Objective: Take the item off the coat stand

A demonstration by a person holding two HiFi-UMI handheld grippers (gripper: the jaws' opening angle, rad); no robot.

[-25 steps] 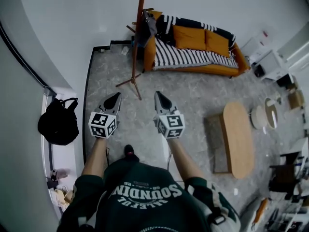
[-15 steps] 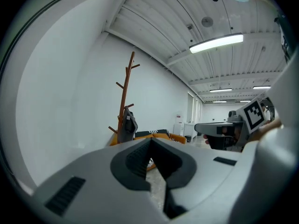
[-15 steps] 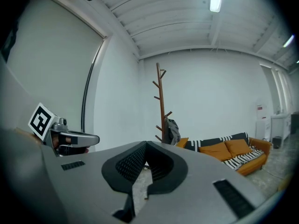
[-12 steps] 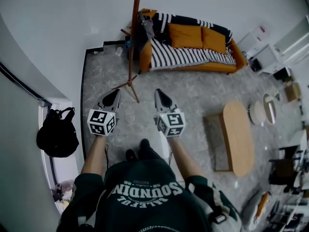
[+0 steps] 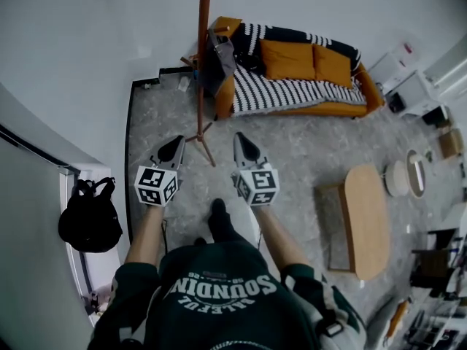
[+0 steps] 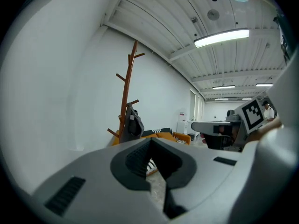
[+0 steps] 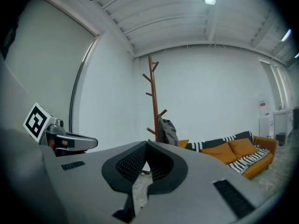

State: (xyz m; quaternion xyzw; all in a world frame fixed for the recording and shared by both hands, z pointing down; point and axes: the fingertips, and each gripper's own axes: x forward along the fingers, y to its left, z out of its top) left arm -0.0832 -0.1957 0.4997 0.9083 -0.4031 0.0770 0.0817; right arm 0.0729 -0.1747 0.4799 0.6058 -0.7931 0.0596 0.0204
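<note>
A tall brown coat stand rises by the white wall beside the sofa end. A grey bag hangs from one of its lower pegs. In the left gripper view the coat stand and the grey bag lie straight ahead, some way off. The right gripper view shows the coat stand and the grey bag ahead as well. My left gripper and right gripper are held side by side, level, short of the stand's feet. Both are shut and hold nothing.
An orange sofa with a striped blanket stands against the far wall right of the stand. To the right is a wooden oval coffee table. A black backpack rests on a ledge at the left. The floor is grey stone.
The person has stepped forward toward the stand, a foot now showing below the grippers. The backpack has slid lower in view. Both grippers keep the same pose and stay shut.
</note>
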